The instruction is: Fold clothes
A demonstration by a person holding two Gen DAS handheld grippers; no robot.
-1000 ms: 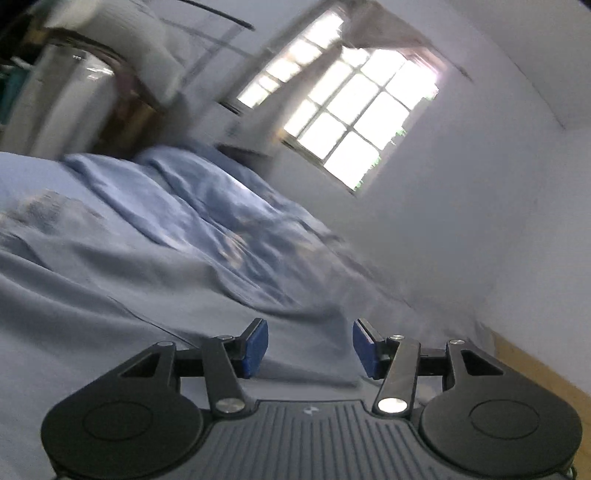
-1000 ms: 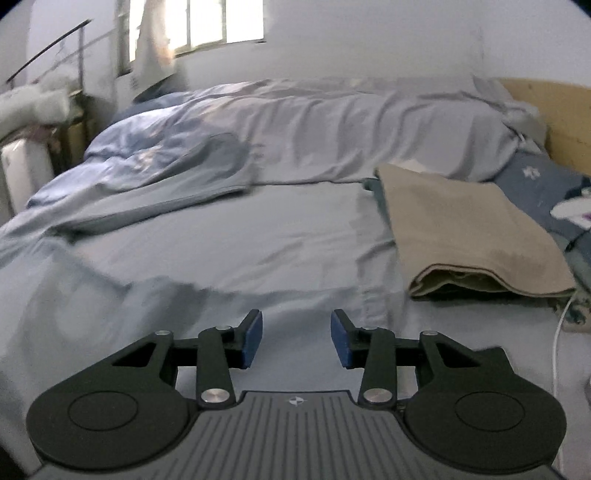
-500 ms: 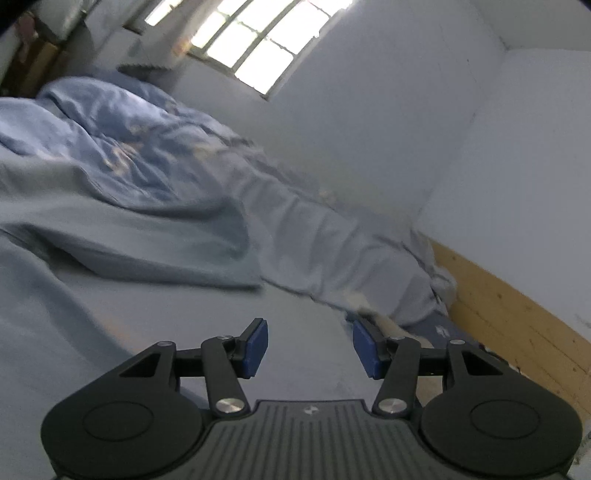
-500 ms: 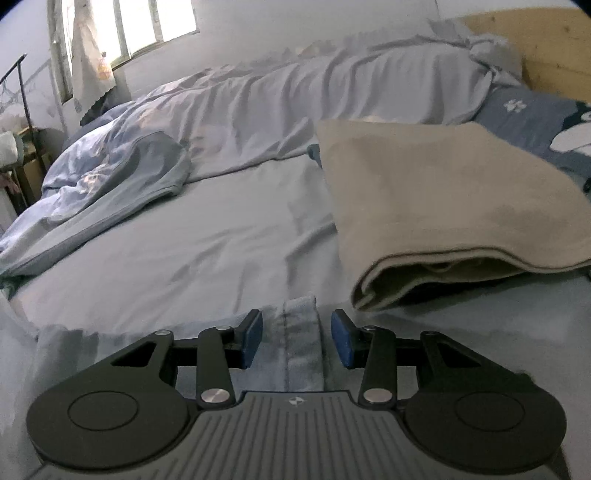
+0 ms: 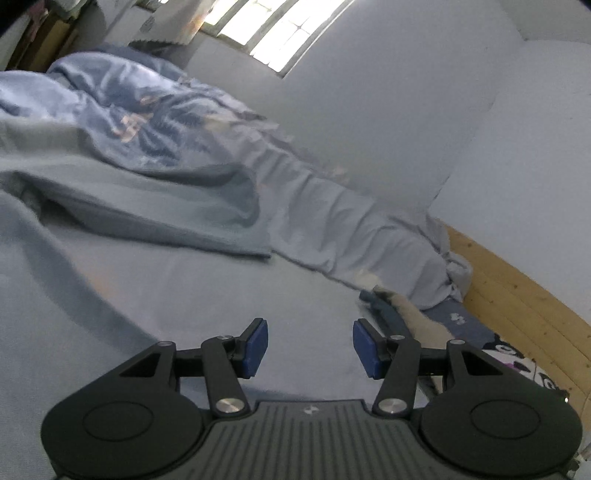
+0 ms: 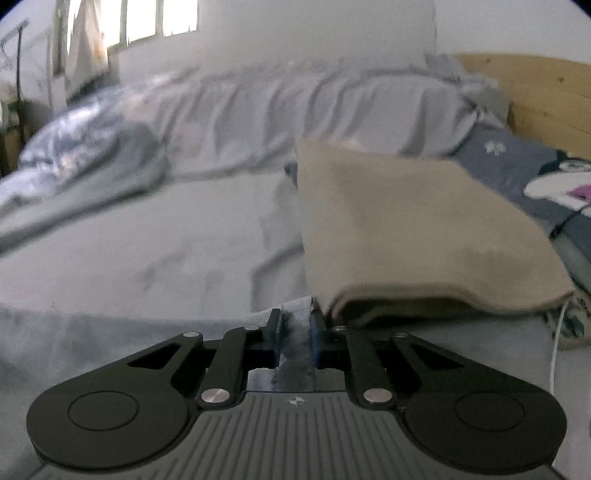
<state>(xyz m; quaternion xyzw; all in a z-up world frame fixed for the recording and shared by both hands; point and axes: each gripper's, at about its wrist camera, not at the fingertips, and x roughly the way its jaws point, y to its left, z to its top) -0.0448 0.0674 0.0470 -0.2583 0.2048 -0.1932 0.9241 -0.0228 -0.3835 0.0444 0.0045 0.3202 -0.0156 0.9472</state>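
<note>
Both tongs differ: the right gripper [image 6: 295,334] has just been closing and now pinches a soft blue-grey garment [image 6: 291,363] hem, beside a folded beige towel [image 6: 413,229]. Left gripper [image 5: 309,347] hangs half-spread, empty, over the bed's smooth sheet [image 5: 207,288].

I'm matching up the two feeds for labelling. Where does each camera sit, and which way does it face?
Left wrist: on the left gripper, looking low across the bed toward the window; its jaws stand open over the sheet, nothing between them.
Right wrist: on the right gripper, facing the headboard; its jaws have just been closing and pinch a light blue garment.
Shared: rumpled duvet, folded beige garment, headboard.
</note>
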